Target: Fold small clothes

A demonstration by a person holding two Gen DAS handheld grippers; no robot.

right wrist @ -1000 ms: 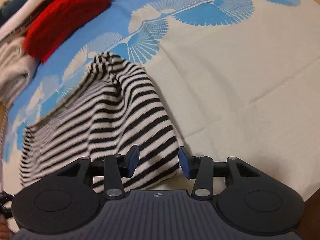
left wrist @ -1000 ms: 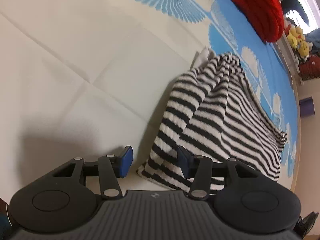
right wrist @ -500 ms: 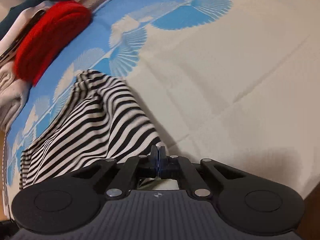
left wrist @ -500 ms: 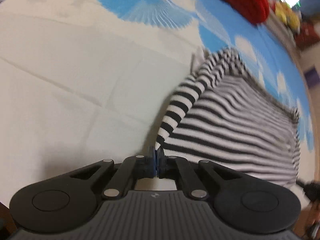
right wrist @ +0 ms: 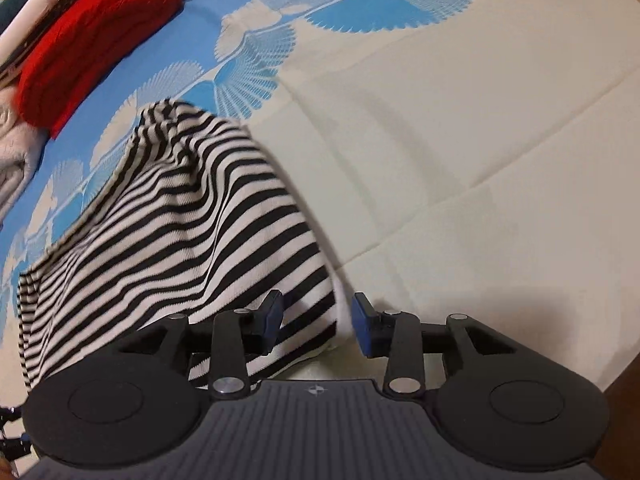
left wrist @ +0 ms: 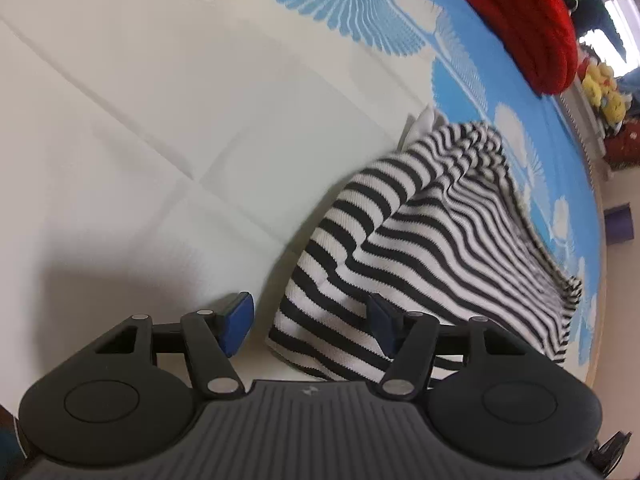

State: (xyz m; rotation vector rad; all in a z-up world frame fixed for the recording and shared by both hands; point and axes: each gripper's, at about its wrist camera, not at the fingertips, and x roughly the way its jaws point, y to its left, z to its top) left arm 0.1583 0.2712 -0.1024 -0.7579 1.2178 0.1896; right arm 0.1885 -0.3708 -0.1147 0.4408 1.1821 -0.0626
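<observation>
A black-and-white striped knit garment [left wrist: 432,236] lies rumpled on the cream and blue cloth [left wrist: 160,128]. In the left wrist view its near left corner sits between the jaws of my left gripper [left wrist: 310,322]. Those jaws are opening, and the blue pads [left wrist: 236,320] stand off the fabric. In the right wrist view the same striped garment [right wrist: 180,224] has its near right corner between the jaws of my right gripper [right wrist: 318,322]. These jaws are opening too, with the right pad clear of the cloth.
A folded red knit [left wrist: 516,16] lies at the far edge, seen also as the red knit [right wrist: 92,44] beside a pale folded cloth [right wrist: 12,152]. Yellow plush toys [left wrist: 604,88] and a purple box [left wrist: 620,224] sit beyond the table. The wooden table edge [right wrist: 624,376] runs near right.
Both grippers went from open to shut on the garment's near corners, pulling it taut, and have now opened again. The garment has dropped back slack onto the cloth.
</observation>
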